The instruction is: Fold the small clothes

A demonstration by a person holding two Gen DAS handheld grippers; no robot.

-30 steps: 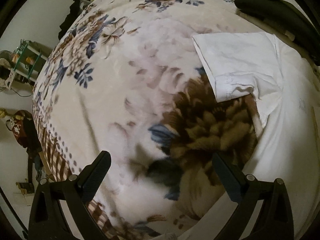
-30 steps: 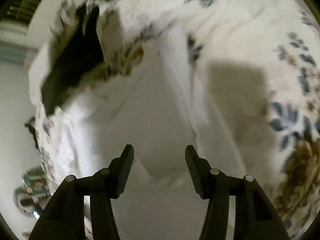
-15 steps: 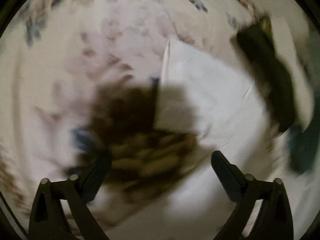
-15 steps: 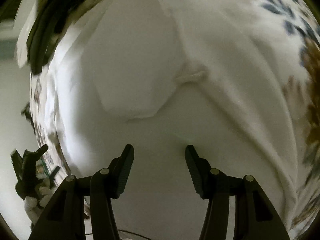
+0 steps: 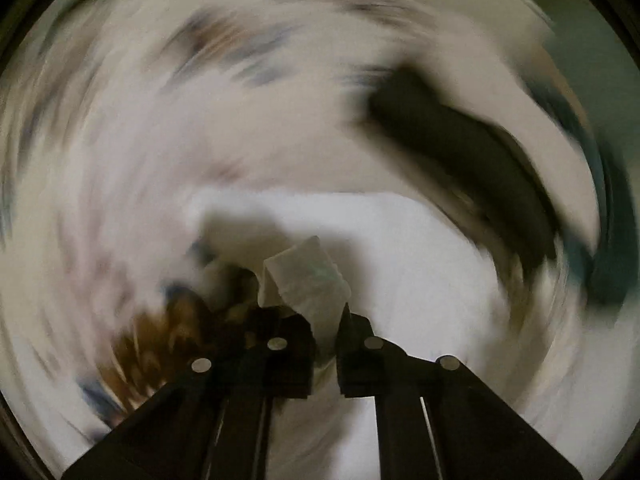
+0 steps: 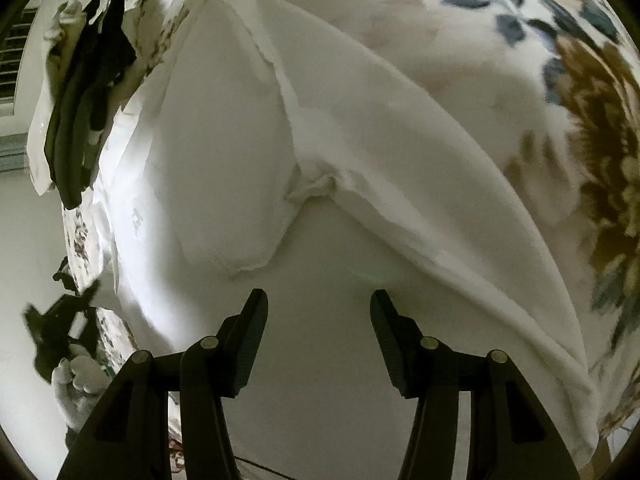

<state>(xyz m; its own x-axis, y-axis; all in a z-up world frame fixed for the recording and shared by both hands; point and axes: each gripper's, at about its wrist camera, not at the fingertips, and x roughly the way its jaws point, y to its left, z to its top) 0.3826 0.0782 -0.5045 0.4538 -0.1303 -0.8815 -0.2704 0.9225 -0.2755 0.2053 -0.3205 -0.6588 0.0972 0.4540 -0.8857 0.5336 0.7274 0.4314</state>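
A white T-shirt (image 6: 360,168) lies spread on a floral blanket (image 6: 480,32). In the right wrist view a sleeve (image 6: 228,184) is folded over its body. My right gripper (image 6: 318,308) is open and empty, just above the shirt's body. In the left wrist view, which is badly blurred, my left gripper (image 5: 326,322) is shut on a corner of the white shirt (image 5: 308,280), and the cloth stands up between the fingers.
A dark garment (image 6: 88,92) lies on white cloth at the blanket's far left edge; it also shows in the left wrist view (image 5: 460,148). Another dark item (image 6: 56,332) sits off the bed at lower left.
My left gripper has swung to the shirt and closed on its corner. My right gripper has moved in over the shirt's body and stays open.
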